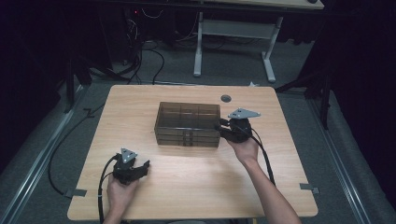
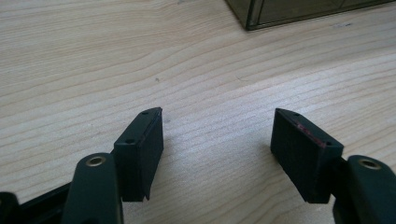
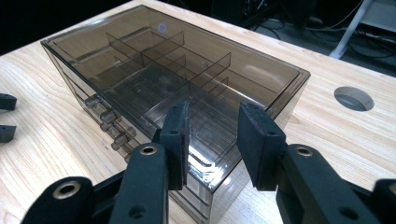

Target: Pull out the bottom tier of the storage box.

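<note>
Nearest the high camera, at the bottom left of its view, the left claw (image 1: 144, 167) rests on the light wooden worktop (image 1: 187, 186) in the person's left hand (image 1: 120, 192), its jaws spread and nothing between them. Ahead of it and off to its right stands a smoky, see-through drawer box (image 1: 187, 123), well apart from that claw. The right claw (image 1: 222, 128) sits just beside the box's right end, held in the right hand (image 1: 245, 149), with a grey three-cornered plate (image 1: 243, 113) on top; from up here it is too small to tell whether it touches the box. Beyond that claw lies a round hole (image 1: 226, 98) in the worktop. Looking along the left claw (image 2: 217, 140), its two black jaws stand wide over bare wood grain, and a corner of the box (image 2: 299, 11) shows far ahead to the right. Looking along the right claw (image 3: 212, 140), the jaws stand partly open, hovering over the near top corner of the box (image 3: 154, 60); the pads do not press on it. Inner dividers show through the box's top, small drawer knobs (image 3: 108, 115) line the side to the claw's left, and the round hole (image 3: 354, 98) lies to its right.
</note>
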The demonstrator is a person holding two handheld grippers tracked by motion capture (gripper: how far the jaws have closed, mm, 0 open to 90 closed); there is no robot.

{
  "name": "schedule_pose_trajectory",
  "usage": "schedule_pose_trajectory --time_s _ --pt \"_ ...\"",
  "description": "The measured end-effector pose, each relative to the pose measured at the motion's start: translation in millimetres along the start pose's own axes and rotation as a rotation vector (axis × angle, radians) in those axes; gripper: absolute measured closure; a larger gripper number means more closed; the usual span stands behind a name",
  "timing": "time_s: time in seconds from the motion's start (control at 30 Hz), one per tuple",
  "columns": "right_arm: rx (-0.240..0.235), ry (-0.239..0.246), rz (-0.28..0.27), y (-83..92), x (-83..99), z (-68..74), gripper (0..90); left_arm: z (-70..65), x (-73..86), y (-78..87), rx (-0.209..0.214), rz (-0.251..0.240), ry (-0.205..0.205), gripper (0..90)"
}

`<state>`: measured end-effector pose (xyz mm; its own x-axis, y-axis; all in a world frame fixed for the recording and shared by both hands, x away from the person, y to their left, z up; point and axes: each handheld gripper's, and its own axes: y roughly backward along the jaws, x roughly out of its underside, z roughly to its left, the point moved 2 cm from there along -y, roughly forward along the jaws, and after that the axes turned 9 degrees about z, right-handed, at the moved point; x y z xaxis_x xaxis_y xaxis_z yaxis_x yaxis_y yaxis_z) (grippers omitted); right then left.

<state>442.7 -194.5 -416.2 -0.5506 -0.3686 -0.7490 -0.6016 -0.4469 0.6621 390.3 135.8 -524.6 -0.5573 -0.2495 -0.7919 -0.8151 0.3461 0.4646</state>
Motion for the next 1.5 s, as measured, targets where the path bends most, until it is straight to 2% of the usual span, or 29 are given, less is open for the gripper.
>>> schedule_pose_trajectory --time_s 0.23,0.4,0.53,1.07,1.3,1.5 --pt "0.004 0.020 0.018 -8.8 -8.5 4.5 64.5 0.0 0.0 0.0 0.000 -0.001 0.000 34.8" --pt "0.001 0.001 0.025 -17.4 -10.5 3.6 64.4 -0.1 0.0 0.0 0.001 0.000 0.000 34.7" --pt "0.002 0.005 0.038 -23.7 -10.0 4.0 63.7 -0.2 -0.1 0.0 0.001 0.000 0.003 34.8" --pt "0.007 0.041 -0.002 -32.3 -10.5 5.3 61.0 -4.4 0.9 -2.8 -0.007 0.000 0.013 27.8" --pt "0.000 0.053 -0.004 -32.7 -10.3 4.0 61.1 -4.7 0.0 -3.5 -0.031 -0.002 0.012 29.8" --pt "-0.005 0.052 -0.017 -33.6 -9.1 4.3 62.0 -5.8 -2.6 -2.2 -0.046 -0.005 0.034 31.6"
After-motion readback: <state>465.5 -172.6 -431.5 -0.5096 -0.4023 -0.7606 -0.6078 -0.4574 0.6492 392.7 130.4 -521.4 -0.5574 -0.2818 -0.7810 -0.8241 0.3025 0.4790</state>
